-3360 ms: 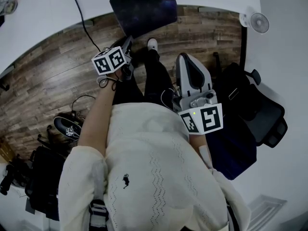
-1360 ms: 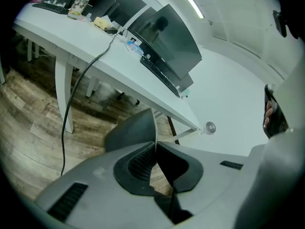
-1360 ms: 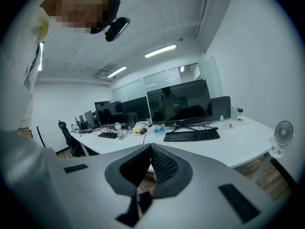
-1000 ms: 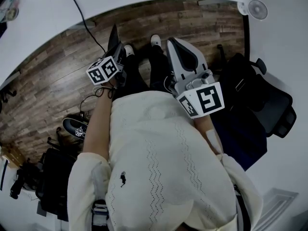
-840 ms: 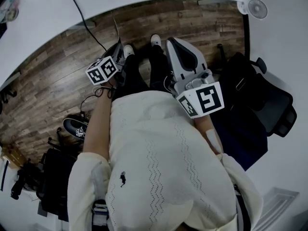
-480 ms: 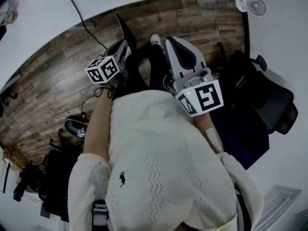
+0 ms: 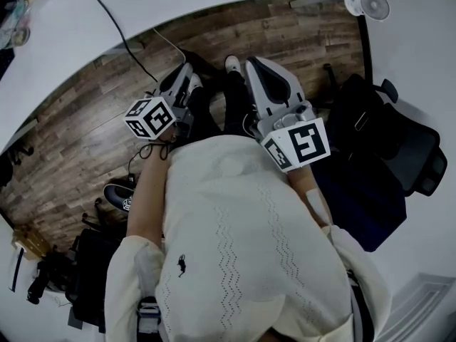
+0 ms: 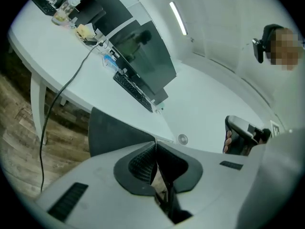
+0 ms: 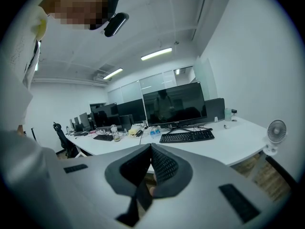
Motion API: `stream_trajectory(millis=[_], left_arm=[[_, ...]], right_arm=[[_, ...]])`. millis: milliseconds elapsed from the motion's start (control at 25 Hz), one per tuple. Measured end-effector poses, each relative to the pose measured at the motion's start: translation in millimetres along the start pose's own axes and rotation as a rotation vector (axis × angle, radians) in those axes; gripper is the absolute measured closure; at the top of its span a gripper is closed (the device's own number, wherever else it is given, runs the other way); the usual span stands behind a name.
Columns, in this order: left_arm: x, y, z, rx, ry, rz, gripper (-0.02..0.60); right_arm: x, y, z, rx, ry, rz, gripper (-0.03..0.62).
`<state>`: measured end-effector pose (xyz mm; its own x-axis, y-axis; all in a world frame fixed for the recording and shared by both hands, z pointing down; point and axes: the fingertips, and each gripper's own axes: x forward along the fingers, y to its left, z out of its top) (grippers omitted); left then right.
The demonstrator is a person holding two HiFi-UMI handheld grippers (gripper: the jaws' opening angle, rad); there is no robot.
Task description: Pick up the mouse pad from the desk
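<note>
**Left gripper view.** The left gripper (image 8: pixel 155 144) has its jaws pressed together on one edge of the mouse pad (image 8: pixel 113 133), a dark sheet that fans out to the left of the jaw tips. The pad hangs in the air, off the white surface (image 8: pixel 205 109) though near its edge. A keyboard (image 8: pixel 134 88) and a monitor (image 8: pixel 143 51) stand on that surface. A cable (image 8: pixel 61 95) drops from the edge towards the wooden floor (image 8: pixel 19 128).

**Right gripper view.** The right gripper (image 9: pixel 150 147) has its jaws closed on each other, with nothing between the tips. It looks across the surface towards a row of monitors. A small fan (image 9: pixel 277 130) stands near the right-hand edge.

**Head view.** Both grippers are held in front of the person's body, over the floor and back from the curved edge of the surface. A few seconds ago the pad showed as a broad dark sheet by that edge. It now presents at most a thin edge ahead of the left gripper and is hard to make out. The left gripper has lifted and turned, while the right has kept its place.

**Judgement.** The pad is clear of the surface and firmly pinched, so the pick-up appears essentially complete. The hold on a single thin edge is the remaining risk of a slip.
</note>
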<state>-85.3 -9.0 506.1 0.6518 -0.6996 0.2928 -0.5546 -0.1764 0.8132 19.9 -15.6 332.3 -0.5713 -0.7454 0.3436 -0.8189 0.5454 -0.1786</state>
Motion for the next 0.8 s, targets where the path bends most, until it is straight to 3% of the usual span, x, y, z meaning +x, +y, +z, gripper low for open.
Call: stream_trajectory(millis=[520, 800], left_arm=[[-19, -61, 70, -0.01, -0.191, -0.101, 0.563], [-35, -80, 96, 0.022, -0.237, -0.131, 0.563]], right_arm=[[-16, -1, 4, -0.003, -0.035, -0.019, 0.594], [-16, 5, 13, -0.01, -0.073, -0.023, 0.594]])
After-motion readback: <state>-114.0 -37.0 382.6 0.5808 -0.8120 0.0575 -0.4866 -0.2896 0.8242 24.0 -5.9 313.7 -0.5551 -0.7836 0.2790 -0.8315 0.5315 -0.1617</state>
